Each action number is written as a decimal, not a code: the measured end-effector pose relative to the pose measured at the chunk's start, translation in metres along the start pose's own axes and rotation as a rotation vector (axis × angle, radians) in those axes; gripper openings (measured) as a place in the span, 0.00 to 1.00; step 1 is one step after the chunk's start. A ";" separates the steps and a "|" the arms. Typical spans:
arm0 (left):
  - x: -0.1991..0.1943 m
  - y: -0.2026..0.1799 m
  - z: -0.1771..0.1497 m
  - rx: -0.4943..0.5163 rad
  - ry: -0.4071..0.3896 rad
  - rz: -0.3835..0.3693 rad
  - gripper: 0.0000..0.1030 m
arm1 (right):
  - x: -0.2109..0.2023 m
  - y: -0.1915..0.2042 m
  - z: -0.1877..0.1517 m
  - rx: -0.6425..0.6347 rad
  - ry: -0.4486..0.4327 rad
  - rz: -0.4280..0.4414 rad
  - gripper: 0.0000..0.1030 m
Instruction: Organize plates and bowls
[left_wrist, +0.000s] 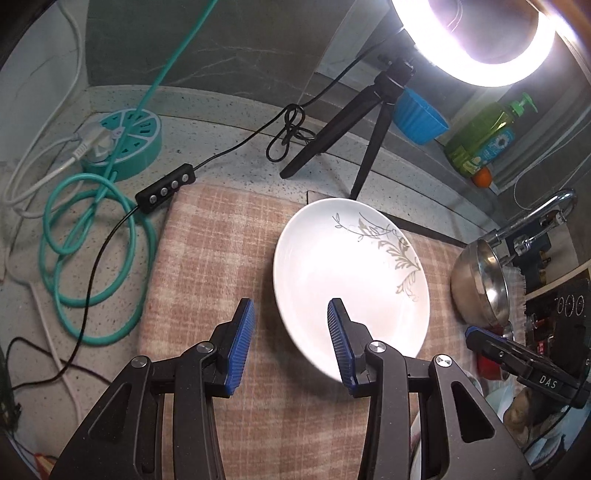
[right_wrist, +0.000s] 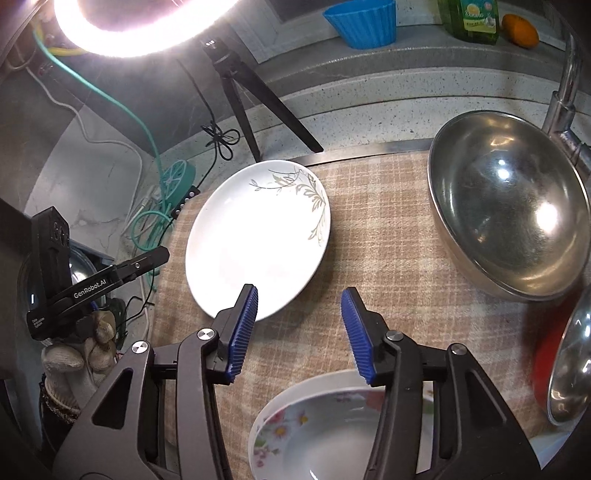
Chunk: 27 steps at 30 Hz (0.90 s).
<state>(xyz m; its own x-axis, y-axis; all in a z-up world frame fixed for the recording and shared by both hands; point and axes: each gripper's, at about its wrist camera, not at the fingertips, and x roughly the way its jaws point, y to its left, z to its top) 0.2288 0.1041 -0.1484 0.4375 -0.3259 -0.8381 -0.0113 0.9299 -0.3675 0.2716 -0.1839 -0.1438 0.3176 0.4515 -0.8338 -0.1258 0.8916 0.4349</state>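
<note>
Both my left tongs (left_wrist: 291, 314) and right tongs (right_wrist: 299, 302) are released, holding nothing. The glossy white leaf-patterned plate (left_wrist: 351, 273) may slip on the checked cloth (left_wrist: 221, 240) if I pinch only its thin rim.

My right arm hides part of the floral bowl (right_wrist: 317, 435), the frame edge crops the steel lid (right_wrist: 572, 358), and my left arm covers the plate's (left_wrist: 351, 266) near rim.

Domestic kitchen — speckled stone countertop (right_wrist: 369, 107) with faucet (right_wrist: 565, 92), dish-soap bottle (left_wrist: 480, 136), steel bowl (right_wrist: 509, 203) and plates (right_wrist: 258, 236) on a checked mat (left_wrist: 221, 258).
</note>
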 end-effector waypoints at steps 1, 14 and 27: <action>0.004 0.000 0.002 0.002 0.007 -0.001 0.38 | 0.004 -0.001 0.001 0.004 0.006 -0.002 0.47; 0.042 0.005 0.021 0.008 0.072 0.000 0.38 | 0.039 -0.010 0.013 0.027 0.063 -0.026 0.34; 0.060 0.003 0.027 0.029 0.102 0.001 0.21 | 0.056 -0.013 0.018 0.036 0.101 -0.018 0.17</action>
<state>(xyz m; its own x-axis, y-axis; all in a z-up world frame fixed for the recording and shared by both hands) 0.2792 0.0915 -0.1892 0.3440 -0.3395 -0.8754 0.0152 0.9342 -0.3564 0.3081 -0.1705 -0.1903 0.2234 0.4381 -0.8707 -0.0864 0.8987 0.4300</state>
